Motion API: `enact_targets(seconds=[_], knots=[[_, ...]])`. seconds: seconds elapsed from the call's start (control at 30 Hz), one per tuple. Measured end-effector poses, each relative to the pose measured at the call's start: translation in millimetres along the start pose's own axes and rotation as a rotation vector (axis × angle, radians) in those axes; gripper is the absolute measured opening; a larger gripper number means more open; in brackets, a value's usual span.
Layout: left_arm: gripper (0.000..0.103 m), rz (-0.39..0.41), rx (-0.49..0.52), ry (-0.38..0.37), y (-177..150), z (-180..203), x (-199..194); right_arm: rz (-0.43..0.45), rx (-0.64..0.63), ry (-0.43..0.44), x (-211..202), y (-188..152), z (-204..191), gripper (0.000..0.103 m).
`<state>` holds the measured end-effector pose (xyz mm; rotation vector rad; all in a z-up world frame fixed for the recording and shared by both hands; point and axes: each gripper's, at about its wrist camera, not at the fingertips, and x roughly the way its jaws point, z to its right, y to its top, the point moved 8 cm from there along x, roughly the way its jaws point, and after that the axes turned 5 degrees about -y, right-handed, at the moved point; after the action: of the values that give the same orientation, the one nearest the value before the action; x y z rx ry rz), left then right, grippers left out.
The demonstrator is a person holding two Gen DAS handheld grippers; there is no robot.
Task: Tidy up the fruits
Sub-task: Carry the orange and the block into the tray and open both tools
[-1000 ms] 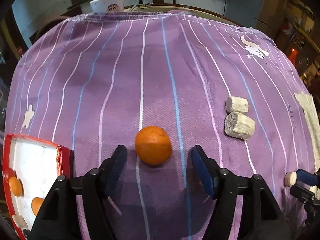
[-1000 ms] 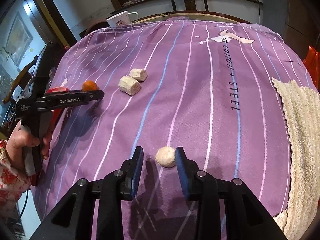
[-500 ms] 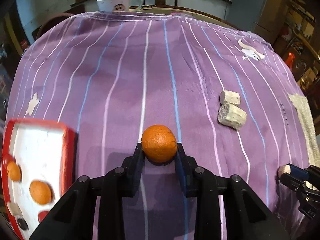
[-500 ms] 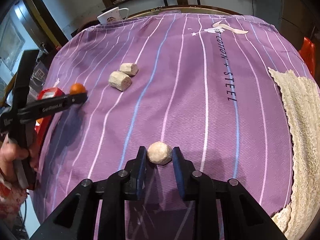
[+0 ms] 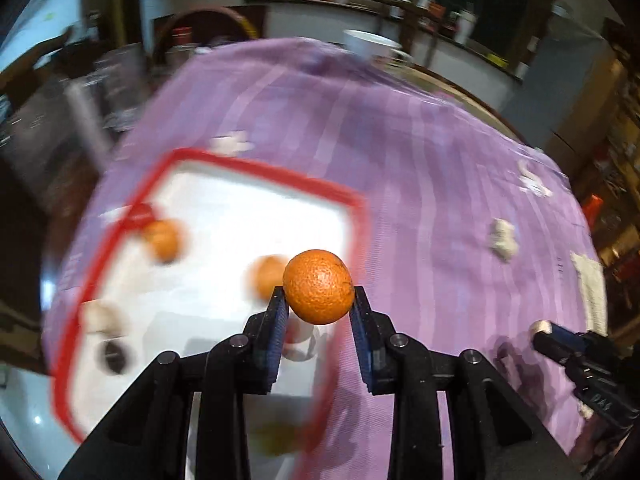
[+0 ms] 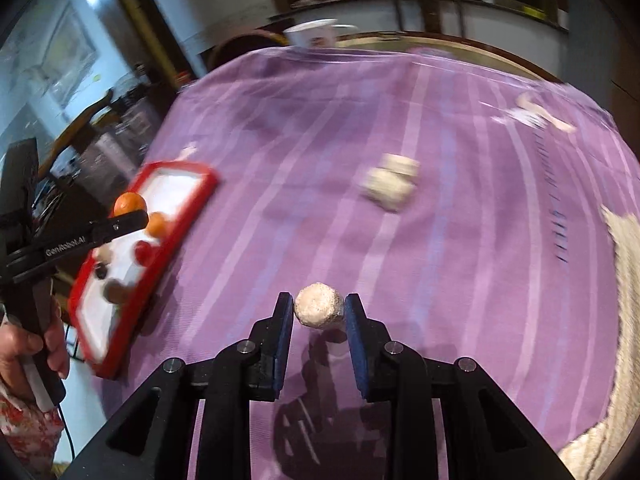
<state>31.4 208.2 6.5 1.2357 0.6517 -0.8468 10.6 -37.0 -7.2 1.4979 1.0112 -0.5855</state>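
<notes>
A person's left gripper is clamped on an orange, carried in the air over the near right edge of a red-rimmed white tray at the left of a purple striped tablecloth. The jaws closed on the fruit within the last second, and the pads press on its sides below the widest part. The placing looks best done by moving the orange further in over the bare white middle of the tray, lowering it close to the floor, then parting the jaws gently so it does not roll against the rim.

The tray already holds two more oranges, a red round fruit and a pale lump, along with some dark round pieces too blurred to name. The far half of the tray is bare.

To the right, the right gripper is clamped on a pale round lump, lifted just clear of the cloth with its shadow below. It should wait, in all likelihood, until the left one is clear of the tray. Two pale chunks lie touching each other on the cloth further back, well apart from the tray. A white mug stands at the table's far edge, and a cream knitted mat lies at the right.
</notes>
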Motion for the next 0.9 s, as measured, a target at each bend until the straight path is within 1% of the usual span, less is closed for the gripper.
enact_targets(seconds=[0.1,0.17,0.2,0.33,0.43,0.5,0.57,0.67,0.77,0.87,0.9], knots=[[0.030,-0.003,-0.054,0.065,-9,-50,-12,0.002,-0.067,0.043,5,6,-47,0.029],[0.030,-0.017,-0.092,0.094,-15,-77,-15,0.002,-0.103,0.069,8,7,-75,0.029],[0.030,-0.025,-0.106,0.103,-18,-89,-16,0.000,-0.129,0.086,11,9,-94,0.029],[0.030,-0.045,-0.093,0.143,-17,-123,-14,-0.009,-0.183,0.130,25,15,-146,0.029],[0.030,-0.053,-0.080,0.147,-12,-134,-9,-0.036,-0.205,0.155,44,18,-181,0.029],[0.030,-0.067,-0.074,0.147,-8,-138,-1,-0.059,-0.214,0.160,55,17,-195,0.029],[0.030,-0.060,-0.056,0.152,-3,-139,1,-0.082,-0.230,0.156,66,14,-209,0.029],[0.030,-0.054,-0.042,0.143,1,-137,4,-0.096,-0.255,0.140,77,9,-221,0.029],[0.031,-0.052,-0.023,0.149,4,-134,8,-0.104,-0.270,0.124,82,4,-225,0.029],[0.038,-0.054,-0.022,0.139,6,-132,10,-0.104,-0.270,0.120,85,3,-225,0.030],[0.044,-0.058,-0.025,0.134,7,-131,11,-0.104,-0.271,0.116,86,3,-226,0.030]])
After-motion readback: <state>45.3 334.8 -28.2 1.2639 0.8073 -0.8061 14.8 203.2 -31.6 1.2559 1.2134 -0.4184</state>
